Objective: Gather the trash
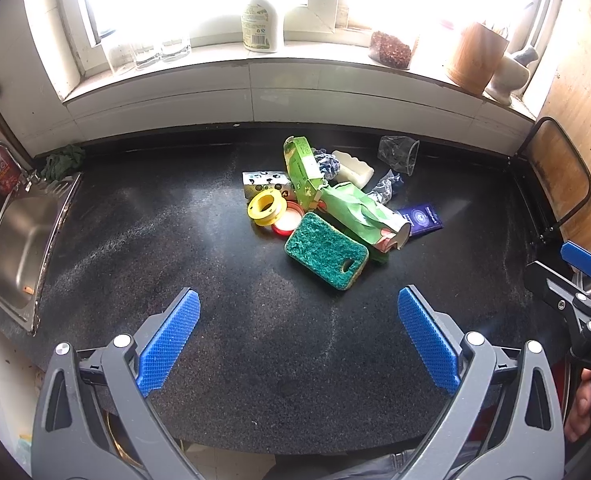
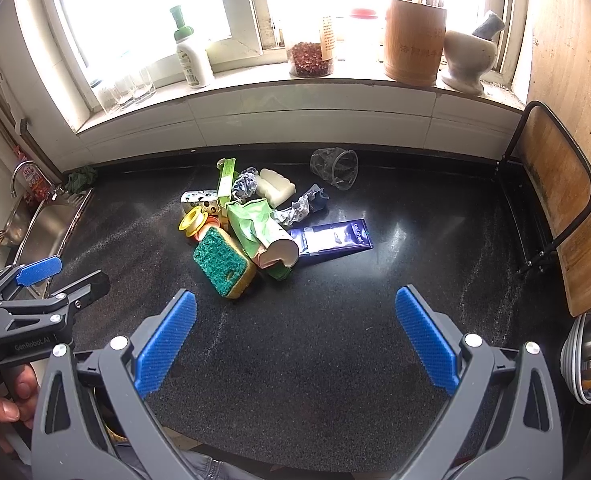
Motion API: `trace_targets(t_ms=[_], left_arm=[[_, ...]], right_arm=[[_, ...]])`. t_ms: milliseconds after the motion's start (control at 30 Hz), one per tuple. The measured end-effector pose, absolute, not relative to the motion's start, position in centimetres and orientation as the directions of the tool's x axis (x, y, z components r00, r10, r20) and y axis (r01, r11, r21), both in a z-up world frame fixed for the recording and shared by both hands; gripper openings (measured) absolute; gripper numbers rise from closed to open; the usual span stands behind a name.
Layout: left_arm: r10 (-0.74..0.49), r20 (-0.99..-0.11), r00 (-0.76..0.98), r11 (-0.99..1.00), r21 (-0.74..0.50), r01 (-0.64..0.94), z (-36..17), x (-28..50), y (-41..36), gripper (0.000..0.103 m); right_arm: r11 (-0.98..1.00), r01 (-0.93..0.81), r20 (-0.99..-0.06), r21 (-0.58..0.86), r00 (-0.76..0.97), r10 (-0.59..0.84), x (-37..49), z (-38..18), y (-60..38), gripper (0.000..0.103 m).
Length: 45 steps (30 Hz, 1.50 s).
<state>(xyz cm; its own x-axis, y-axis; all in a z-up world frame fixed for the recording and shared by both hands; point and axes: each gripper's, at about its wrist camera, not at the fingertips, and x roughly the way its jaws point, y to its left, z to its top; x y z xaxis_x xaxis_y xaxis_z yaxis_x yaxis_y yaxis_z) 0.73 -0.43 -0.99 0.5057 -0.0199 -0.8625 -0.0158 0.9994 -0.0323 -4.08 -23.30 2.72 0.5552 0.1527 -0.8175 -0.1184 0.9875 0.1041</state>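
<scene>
Blue-padded fingers (image 1: pixel 173 344) of the left gripper (image 1: pixel 295 336) are spreading wide and empty over the black desk (image 1: pixel 155 240) in the left wrist view. Trash is lying heaped toward 12 o'clock: a green scouring sponge (image 1: pixel 327 254) nearest, a crumpled green carton (image 1: pixel 361 216) behind it, a yellow tape spool (image 1: pixel 264 208) at 11 o'clock. At 9 o'clock the steel sink (image 1: pixel 19 244) is sitting clear of the heap.

Moving to the right wrist view, the right gripper (image 2: pixel 295 334) is likewise gaping, holding nothing. Its likeliest first pick is the sponge (image 2: pixel 223 264) at 11 o'clock, since it is lying on top and loose; closing across its short sides should be avoiding the carton (image 2: pixel 255 224) touching it. A blue sachet (image 2: pixel 335 238) is lying flat at 12 o'clock, harder to pinch. A toppled clear plastic cup (image 2: pixel 335 168) is resting farther back. No bin is showing.
</scene>
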Motion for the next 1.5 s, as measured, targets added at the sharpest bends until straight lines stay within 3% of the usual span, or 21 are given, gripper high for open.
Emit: trace_targets(t_ms=[467,767,1033,1233,1333,1433,1500], left_arm=[[-0.017,-0.861,0.509,0.999,-0.028,-0.015,-3.4,5.8,1.4,0.096],[-0.013,-0.896,0.444,0.999,-0.026,-0.023,-9.7,13.0,4.1,0.096],[-0.015,-0.921,0.389,1.0,-0.014,0.007,-16.6,18.9,5.4,0.096],[-0.048,-0.931,0.363,0.999,-0.039,0.033,-19.2,21.2,5.7,0.096],[-0.064,-0.934,0.351,0.998,-0.052,0.044,-20.0,21.7,5.6,0.089],[-0.087,-0.936,0.341,0.996,-0.077,0.043,-20.5,22.2,5.7,0.076],[-0.097,-0.937,0.335,0.995,-0.088,0.042,-20.7,22.3,5.8,0.06]], right_arm=[[0.989,-0.116,-0.815,0.088,0.562,0.139,0.7,1.2,-24.0,0.097],[0.987,-0.132,-0.821,0.094,0.55,0.152,8.3,-2.9,-24.6,0.096],[0.988,-0.133,-0.853,0.08,0.504,0.137,16.8,-8.2,-25.2,0.087],[0.987,-0.12,-0.879,0.106,0.453,0.15,21.7,-11.7,-25.6,0.075],[0.987,-0.111,-0.891,0.115,0.427,0.152,23.4,-13.2,-25.6,0.063],[0.985,-0.096,-0.892,0.147,0.417,0.173,24.4,-13.9,-25.9,0.045],[0.984,-0.1,-0.894,0.147,0.412,0.175,24.8,-14.1,-25.9,0.024]])
